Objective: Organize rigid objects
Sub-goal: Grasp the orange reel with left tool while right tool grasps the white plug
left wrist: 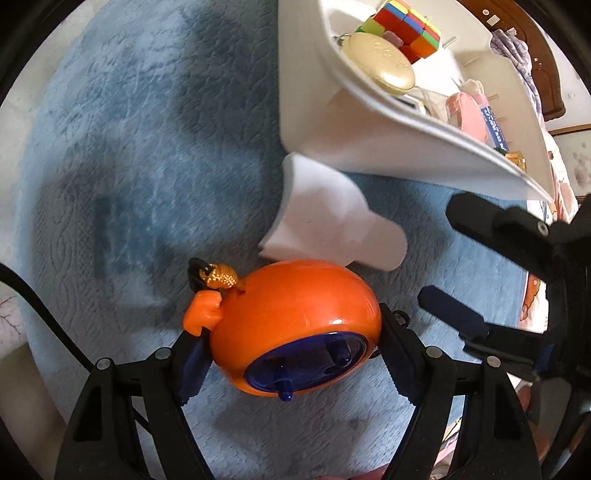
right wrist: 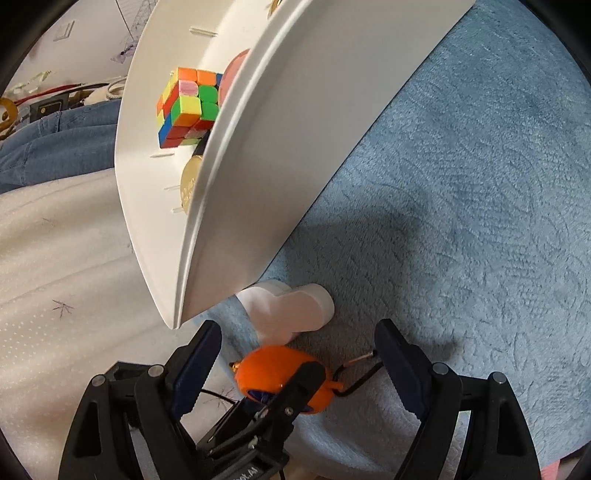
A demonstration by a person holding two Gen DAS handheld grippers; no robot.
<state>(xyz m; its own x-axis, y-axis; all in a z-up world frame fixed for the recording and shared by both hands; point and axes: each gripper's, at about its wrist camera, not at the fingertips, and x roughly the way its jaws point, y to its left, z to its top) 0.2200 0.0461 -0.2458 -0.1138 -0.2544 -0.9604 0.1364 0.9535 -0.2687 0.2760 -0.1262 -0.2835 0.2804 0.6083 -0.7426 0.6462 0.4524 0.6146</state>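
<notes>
— What is lying where on the blanket (left wrist: 129,155)?
— The round toy (left wrist: 291,325) is sitting nearest, the cylinder (left wrist: 332,221) is lying just beyond it, and the tray (left wrist: 314,122) is standing farther right.
— And in the tray?
— The puzzle cube (left wrist: 406,26) is resting behind the oval case (left wrist: 382,66).

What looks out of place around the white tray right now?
The white tray holds the puzzle cube and gold oval case, but the orange toy lies outside it on the blue blanket, on its side between the left gripper fingers, beside a white object.
</notes>
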